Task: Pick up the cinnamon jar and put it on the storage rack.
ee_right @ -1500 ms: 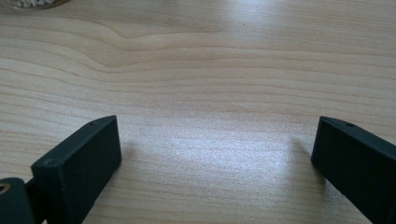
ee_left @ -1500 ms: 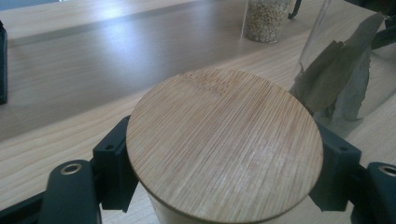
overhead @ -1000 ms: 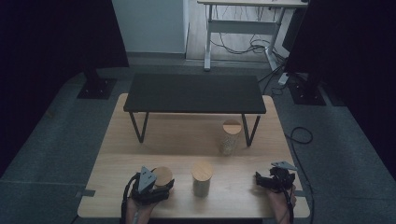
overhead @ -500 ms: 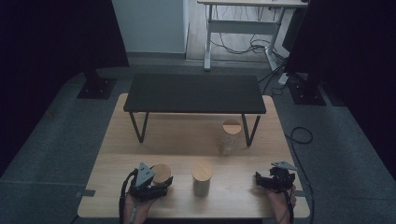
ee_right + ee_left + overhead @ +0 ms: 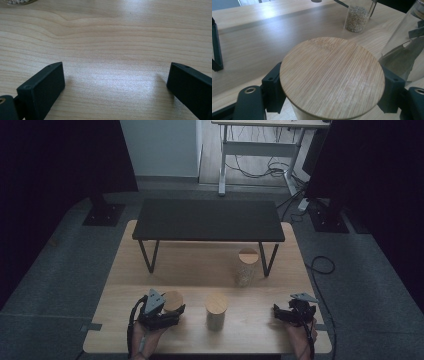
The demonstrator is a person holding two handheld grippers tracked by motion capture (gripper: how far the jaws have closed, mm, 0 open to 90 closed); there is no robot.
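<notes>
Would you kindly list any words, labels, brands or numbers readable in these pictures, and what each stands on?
None: the bamboo lid, the three jars, including the seed jar, the black grippers and the wooden table bear no readable text.

From the right gripper [image 5: 286,314], bare wooden table [image 5: 260,327] lies open toward nine o'clock until the middle jar [image 5: 216,311], while the black shelf [image 5: 207,220] bars twelve o'clock.
</notes>
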